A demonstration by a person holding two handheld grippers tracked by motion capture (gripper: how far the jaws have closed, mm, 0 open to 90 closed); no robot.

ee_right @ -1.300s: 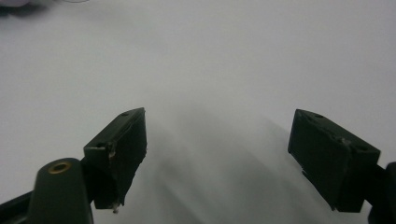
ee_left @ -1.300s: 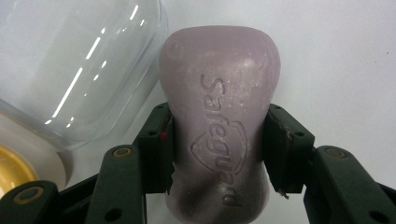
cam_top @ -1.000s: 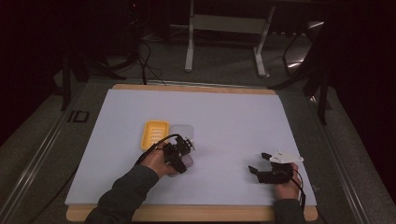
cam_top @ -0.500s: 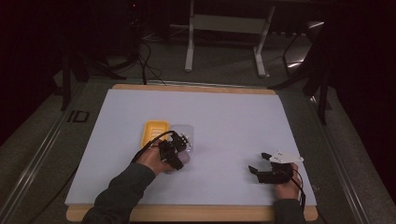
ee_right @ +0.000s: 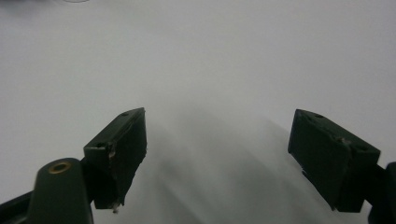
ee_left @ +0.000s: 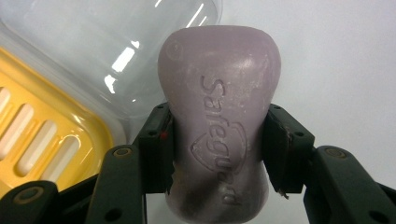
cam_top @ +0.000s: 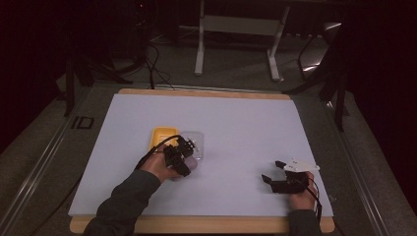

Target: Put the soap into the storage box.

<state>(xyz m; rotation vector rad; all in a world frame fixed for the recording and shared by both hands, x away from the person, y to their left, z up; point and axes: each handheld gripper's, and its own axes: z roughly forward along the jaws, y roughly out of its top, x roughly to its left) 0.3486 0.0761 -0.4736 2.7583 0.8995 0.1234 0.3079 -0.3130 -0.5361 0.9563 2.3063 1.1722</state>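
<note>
A pale purple soap bar point(ee_left: 219, 121) stamped "Safeguard" is clamped between both pads of my left gripper point(ee_left: 217, 149). Just beyond it lie a clear plastic lid point(ee_left: 107, 51) and a yellow slotted soap dish point(ee_left: 42, 135). From above, my left gripper point(cam_top: 186, 158) sits over the near edge of the clear lid point(cam_top: 198, 139), right of the yellow dish point(cam_top: 160, 136). My right gripper point(cam_top: 272, 172) rests low at the table's near right, its jaws spread wide over bare white surface point(ee_right: 219, 154) with nothing between them.
A white sheet point(cam_top: 236, 123) covers the wooden table. A grey metal stand point(cam_top: 236, 29) is on the dark floor beyond the far edge. Cables trail on the floor at the far left.
My left gripper, with the soap in it, has shifted slightly toward the near side and right of the dish. The right gripper has stayed still.
</note>
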